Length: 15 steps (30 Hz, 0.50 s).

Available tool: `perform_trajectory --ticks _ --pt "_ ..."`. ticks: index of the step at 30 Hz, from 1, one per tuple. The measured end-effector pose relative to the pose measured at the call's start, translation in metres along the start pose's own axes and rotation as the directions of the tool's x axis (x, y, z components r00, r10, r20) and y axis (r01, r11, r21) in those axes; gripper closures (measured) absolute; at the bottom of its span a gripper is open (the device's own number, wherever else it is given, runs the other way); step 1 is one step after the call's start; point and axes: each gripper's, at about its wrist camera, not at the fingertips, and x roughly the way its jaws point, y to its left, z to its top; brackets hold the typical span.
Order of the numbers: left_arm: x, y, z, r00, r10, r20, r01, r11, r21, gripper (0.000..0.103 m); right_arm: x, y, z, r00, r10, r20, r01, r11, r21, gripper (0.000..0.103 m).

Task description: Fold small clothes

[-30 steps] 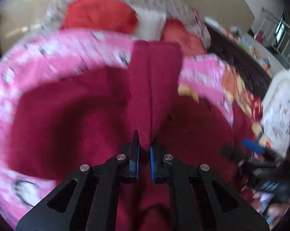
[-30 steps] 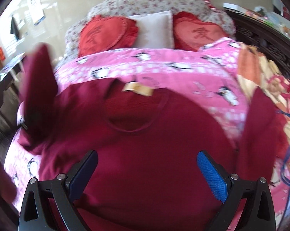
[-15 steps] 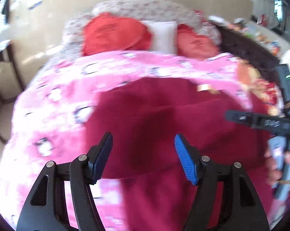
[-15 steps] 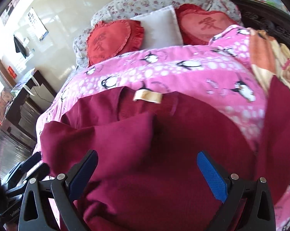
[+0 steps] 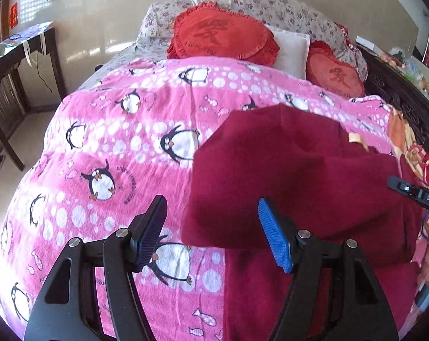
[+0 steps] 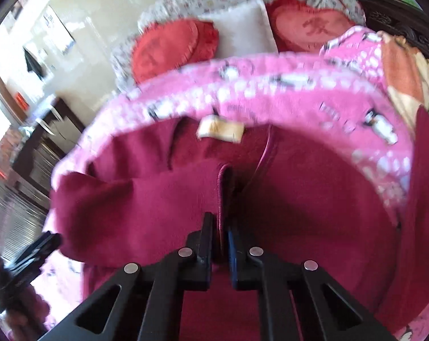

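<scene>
A dark red sweater (image 5: 294, 176) lies on the pink penguin blanket (image 5: 123, 147), its left sleeve folded across the body; a beige neck label (image 6: 220, 132) shows at the collar. My left gripper (image 5: 211, 233) is open and empty, over the sweater's left edge. My right gripper (image 6: 221, 238) is shut on the edge of the folded sleeve of the sweater (image 6: 146, 204), near the middle of the body. The right gripper's tip also shows at the right edge of the left wrist view (image 5: 413, 191).
Red heart cushions (image 5: 220, 34) and a white pillow (image 5: 291, 51) lie at the bed's head. A dark wooden desk (image 5: 12, 65) stands to the left of the bed. A dark carved bed frame (image 5: 404, 99) runs along the right. An orange patterned quilt (image 6: 404, 65) lies right.
My left gripper let go of the sleeve after laying it across the body, and has drawn back to the left, open. My right gripper has closed on the folded sleeve's edge.
</scene>
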Motion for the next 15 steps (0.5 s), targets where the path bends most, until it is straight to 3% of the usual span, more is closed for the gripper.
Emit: perform_trajectory --ticks 2,5,11,13,15 --pt "0.0 -0.002 0.004 1.0 0.001 0.011 -0.001 1.0 0.002 0.036 -0.024 -0.007 0.001 0.997 -0.048 0.055 0.049 0.999 -0.012 0.095" --pt "0.006 -0.008 0.007 1.0 0.006 -0.005 -0.006 1.0 0.002 0.036 -0.038 -0.03 0.003 0.991 -0.116 0.064 0.114 0.993 0.03 0.095" --pt "0.024 -0.031 0.007 0.999 0.028 -0.029 -0.027 0.999 0.038 0.036 -0.013 -0.06 -0.005 0.971 -0.223 -0.081 0.228 0.972 0.061 0.095" --pt "0.032 -0.035 0.007 0.997 0.059 -0.041 -0.057 0.996 0.065 0.036 -0.026 -0.061 -0.006 0.963 -0.268 -0.041 0.27 0.959 0.083 0.088" --pt "0.041 -0.034 0.004 0.993 0.098 -0.068 -0.093 0.993 0.076 0.036 -0.041 -0.056 -0.003 0.957 -0.291 0.017 0.288 0.953 0.089 0.058"
